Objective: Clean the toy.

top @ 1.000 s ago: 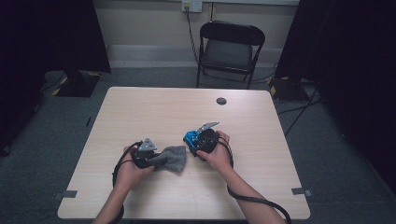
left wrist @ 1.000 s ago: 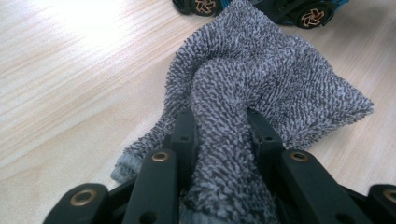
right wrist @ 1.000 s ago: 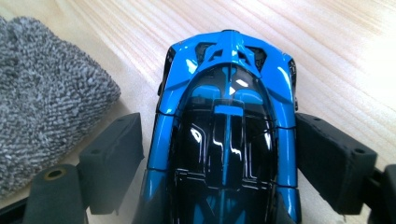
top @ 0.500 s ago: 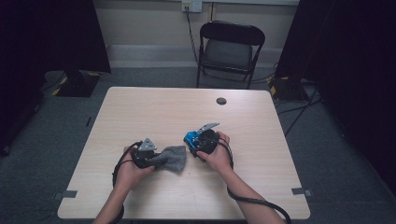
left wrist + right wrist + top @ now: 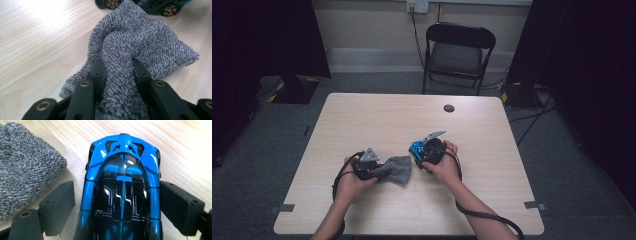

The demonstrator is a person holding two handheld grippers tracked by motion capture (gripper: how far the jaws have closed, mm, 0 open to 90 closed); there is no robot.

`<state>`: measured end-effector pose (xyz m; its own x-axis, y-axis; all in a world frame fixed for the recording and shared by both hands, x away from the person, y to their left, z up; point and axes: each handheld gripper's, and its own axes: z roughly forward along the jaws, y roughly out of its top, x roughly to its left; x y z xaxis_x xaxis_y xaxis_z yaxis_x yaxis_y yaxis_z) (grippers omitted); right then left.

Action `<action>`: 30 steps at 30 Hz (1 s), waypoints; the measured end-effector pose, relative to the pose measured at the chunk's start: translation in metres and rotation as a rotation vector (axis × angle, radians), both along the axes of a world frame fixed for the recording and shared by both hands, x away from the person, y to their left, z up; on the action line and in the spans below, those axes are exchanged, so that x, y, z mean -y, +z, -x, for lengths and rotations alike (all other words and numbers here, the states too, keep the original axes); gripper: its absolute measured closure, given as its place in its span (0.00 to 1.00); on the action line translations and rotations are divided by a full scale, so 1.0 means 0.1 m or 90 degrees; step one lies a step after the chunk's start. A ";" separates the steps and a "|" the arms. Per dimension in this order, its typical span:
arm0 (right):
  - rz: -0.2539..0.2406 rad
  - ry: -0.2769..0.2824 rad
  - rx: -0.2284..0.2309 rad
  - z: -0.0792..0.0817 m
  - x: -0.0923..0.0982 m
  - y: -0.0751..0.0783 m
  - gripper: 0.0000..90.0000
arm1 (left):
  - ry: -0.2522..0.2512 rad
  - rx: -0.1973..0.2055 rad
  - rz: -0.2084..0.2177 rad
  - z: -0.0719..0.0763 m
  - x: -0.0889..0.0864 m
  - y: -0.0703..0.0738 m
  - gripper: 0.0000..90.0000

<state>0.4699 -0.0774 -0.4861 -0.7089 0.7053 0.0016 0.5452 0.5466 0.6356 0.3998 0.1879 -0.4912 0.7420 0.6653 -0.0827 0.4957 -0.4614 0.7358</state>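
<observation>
High view: the light wooden table [image 5: 377, 120] carries both hands at its near half. The left tongs [image 5: 379, 170] sit at about 7 o'clock from the table's middle, with a grey cloth [image 5: 396, 169] bunched at their tip and spread toward 3 o'clock. The right tongs [image 5: 416, 150] lie just beside the cloth, at 2 o'clock from it, around a blue toy car [image 5: 417, 148]; the person's right hand [image 5: 443, 162] wraps the body of the tool. A small dark round disc [image 5: 449, 108] lies well apart, toward 12 o'clock near the far edge. A black folding chair [image 5: 457, 52] stands beyond the table.

Left gripper view: the left tongs [image 5: 118, 67] are clamped narrow on a fold of the grey cloth [image 5: 150, 42], which rises between the two black jaws and spreads out flat on the table [image 5: 37, 37] toward 1 o'clock. At 12 o'clock, the toy car's wheels [image 5: 170, 10] touch the cloth's far edge.

Right gripper view: the right tongs [image 5: 117, 202] stand wide on either side of the blue toy car [image 5: 122, 195]. The right pad looks close against its flank, the left pad stands a little off it; I cannot tell if they press. The cloth [image 5: 22, 170] lies at 9 o'clock, just beside the car.
</observation>
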 end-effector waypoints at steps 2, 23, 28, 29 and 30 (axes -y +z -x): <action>-0.011 -0.007 0.001 0.01 0.01 0.00 0.17 | 0.000 0.000 -0.001 0.00 0.00 0.00 0.76; 0.004 0.000 0.001 0.03 0.03 -0.04 0.18 | -0.001 0.004 -0.001 0.00 0.00 0.00 0.75; -0.002 -0.008 0.006 0.04 0.01 -0.07 0.18 | -0.002 0.003 0.001 0.00 0.00 0.00 0.75; -0.004 -0.012 0.008 0.04 0.01 -0.07 0.19 | -0.002 0.002 0.002 0.00 0.00 0.00 0.75; -0.007 -0.017 0.012 0.04 0.01 -0.07 0.21 | -0.002 0.002 0.002 0.00 0.00 0.00 0.75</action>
